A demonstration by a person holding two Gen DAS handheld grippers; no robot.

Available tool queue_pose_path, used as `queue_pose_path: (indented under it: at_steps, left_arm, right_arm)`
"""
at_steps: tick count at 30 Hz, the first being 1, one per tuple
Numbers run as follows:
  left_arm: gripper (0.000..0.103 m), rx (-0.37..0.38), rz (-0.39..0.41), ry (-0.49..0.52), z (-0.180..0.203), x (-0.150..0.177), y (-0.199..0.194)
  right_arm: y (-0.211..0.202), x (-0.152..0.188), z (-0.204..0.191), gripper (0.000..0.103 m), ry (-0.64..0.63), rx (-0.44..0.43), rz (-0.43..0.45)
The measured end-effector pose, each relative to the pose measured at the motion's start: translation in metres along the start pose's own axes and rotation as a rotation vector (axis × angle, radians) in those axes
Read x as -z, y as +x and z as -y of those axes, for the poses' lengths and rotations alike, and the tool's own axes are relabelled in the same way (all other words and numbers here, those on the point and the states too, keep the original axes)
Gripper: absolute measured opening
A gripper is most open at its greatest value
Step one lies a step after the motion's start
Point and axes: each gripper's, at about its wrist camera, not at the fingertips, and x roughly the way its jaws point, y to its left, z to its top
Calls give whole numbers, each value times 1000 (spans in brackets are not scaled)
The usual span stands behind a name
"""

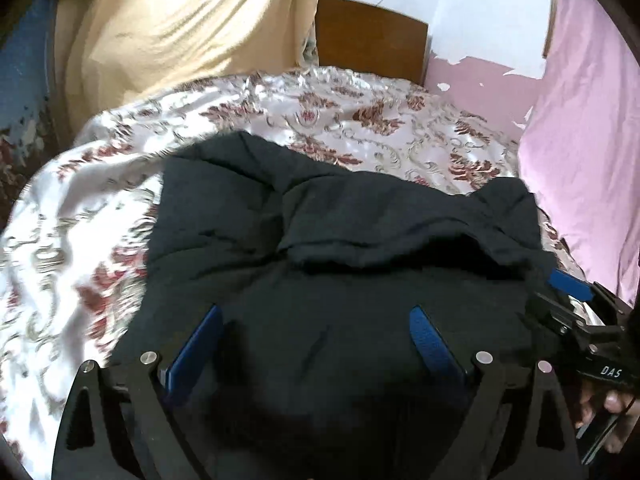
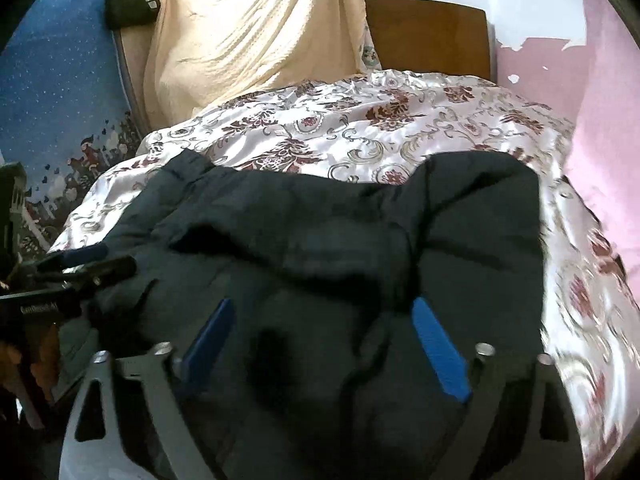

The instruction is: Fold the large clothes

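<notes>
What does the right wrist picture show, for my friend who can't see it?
A big dark padded garment lies bunched on a shiny flowered bedspread. The right gripper hangs over it with its blue fingers spread wide and nothing pinched between them. The left gripper pokes in at the left edge, and a yellow cloth hangs behind the bed.

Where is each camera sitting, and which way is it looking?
Left wrist view: it sits on the left gripper, looking forward and down over the dark garment on the flowery bedspread; its own open jaws show, and the right gripper with some fingers at the right edge.
Right wrist view: it sits on the right gripper, looking down at the same garment; its own open jaws show, and the left gripper at the left edge.
Both views share the garment, bedspread, yellow cloth and wooden headboard.
</notes>
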Motion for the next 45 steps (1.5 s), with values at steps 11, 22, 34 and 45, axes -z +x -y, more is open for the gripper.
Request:
queue_pose_path:
  at_steps: [11,22,34,45]
  left_arm:
    - [103,10,83,46,14,42,-124]
    - [103,3,124,145,33,96,-220]
    - [103,3,-19,199,-1,175,-263]
    - [103,-49,-128,369,-30,248,-271]
  right_arm:
    - [-124,43,-21,101,-47,-19,51]
    - [-227,98,-44,101,-134,-25,49]
    - [-281,182,-55,101,-207,12,-48]
    - [-298,243,-43,101,-267,86,-160]
